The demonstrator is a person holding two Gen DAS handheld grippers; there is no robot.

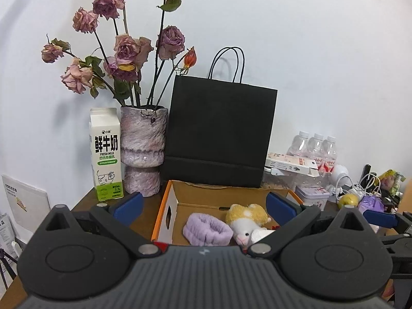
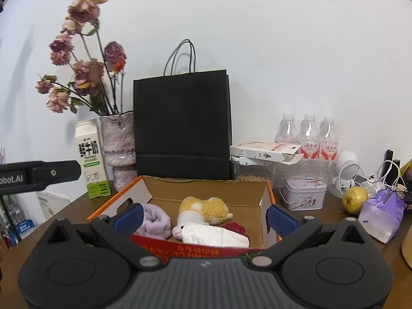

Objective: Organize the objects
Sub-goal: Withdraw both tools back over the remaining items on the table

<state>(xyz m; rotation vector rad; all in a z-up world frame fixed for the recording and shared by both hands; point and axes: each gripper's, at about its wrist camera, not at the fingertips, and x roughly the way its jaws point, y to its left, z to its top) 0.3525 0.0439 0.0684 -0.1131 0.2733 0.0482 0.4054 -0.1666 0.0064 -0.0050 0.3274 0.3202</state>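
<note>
An open cardboard box [image 2: 255, 200] with orange edges sits on the brown table just ahead of both grippers. Inside lie a purple fluffy band [image 2: 154, 219], a yellow-and-white plush toy [image 2: 206, 208], a white tissue pack [image 2: 216, 237] and something red [image 2: 235, 228]. In the left wrist view the box [image 1: 170, 200] shows the purple band [image 1: 208, 229] and the plush toy [image 1: 247, 217]. My left gripper [image 1: 204, 206] is open and empty, fingers spread either side of the box. My right gripper [image 2: 204, 216] is also open and empty.
Behind the box stand a black paper bag [image 2: 181, 126], a vase of dried roses [image 2: 117, 141] and a milk carton [image 2: 91, 159]. To the right are water bottles [image 2: 307, 136], a flat carton [image 2: 265, 152], a tin [image 2: 305, 195], a yellow apple [image 2: 356, 199], a purple bag [image 2: 383, 213] and cables.
</note>
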